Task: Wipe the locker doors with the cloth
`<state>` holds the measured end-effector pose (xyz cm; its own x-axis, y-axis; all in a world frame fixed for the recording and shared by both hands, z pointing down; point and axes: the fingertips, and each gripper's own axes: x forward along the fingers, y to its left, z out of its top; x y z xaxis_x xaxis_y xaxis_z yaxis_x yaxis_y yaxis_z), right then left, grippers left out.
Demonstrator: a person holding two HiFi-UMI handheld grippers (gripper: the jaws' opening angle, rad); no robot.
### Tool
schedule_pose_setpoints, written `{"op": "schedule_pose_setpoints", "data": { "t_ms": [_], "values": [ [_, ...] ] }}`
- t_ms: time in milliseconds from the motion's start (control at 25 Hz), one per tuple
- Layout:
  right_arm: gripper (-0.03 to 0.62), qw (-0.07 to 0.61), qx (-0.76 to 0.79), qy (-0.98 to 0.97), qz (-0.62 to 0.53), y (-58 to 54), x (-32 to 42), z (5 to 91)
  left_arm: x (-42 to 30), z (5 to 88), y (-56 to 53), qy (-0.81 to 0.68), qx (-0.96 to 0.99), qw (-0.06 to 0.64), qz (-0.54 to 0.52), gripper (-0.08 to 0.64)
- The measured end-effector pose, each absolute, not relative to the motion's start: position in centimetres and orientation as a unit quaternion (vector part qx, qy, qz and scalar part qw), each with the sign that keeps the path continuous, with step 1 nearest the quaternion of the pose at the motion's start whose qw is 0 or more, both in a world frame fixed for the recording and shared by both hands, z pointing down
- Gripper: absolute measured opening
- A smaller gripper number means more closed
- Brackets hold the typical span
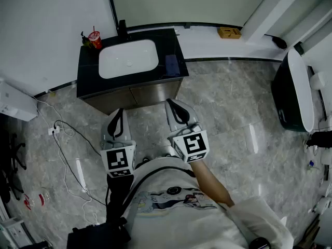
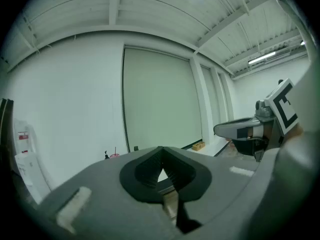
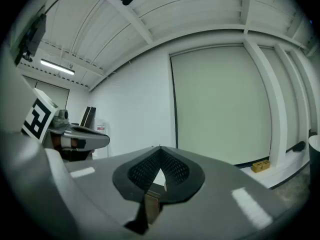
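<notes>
Cloth [image 1: 172, 65]: dark blue, apparently folded, lay flat on the black worktop [image 1: 167, 42], just right of the white basin [image 1: 127, 59]. Doors [image 1: 151, 91]: brown, stood shut side by side under the worktop.

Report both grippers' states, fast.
Left gripper: closed, nothing between its jaws.
Right gripper: closed, nothing between its jaws.
</notes>
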<state>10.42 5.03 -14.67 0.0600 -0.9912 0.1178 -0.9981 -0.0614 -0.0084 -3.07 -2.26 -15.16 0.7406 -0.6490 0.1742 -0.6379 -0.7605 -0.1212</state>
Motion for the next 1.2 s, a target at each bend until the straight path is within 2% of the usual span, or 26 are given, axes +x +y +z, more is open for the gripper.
{"op": "schedule_pose_setpoints", "data": {
  "t_ms": [1200],
  "values": [
    [0.005, 0.024, 0.720, -0.690, 0.074, 6.4, 12.2, -13.3, -1.8, -14.8, -1.6, 0.354, -0.928, 0.014, -0.110, 0.002]
  ]
}}
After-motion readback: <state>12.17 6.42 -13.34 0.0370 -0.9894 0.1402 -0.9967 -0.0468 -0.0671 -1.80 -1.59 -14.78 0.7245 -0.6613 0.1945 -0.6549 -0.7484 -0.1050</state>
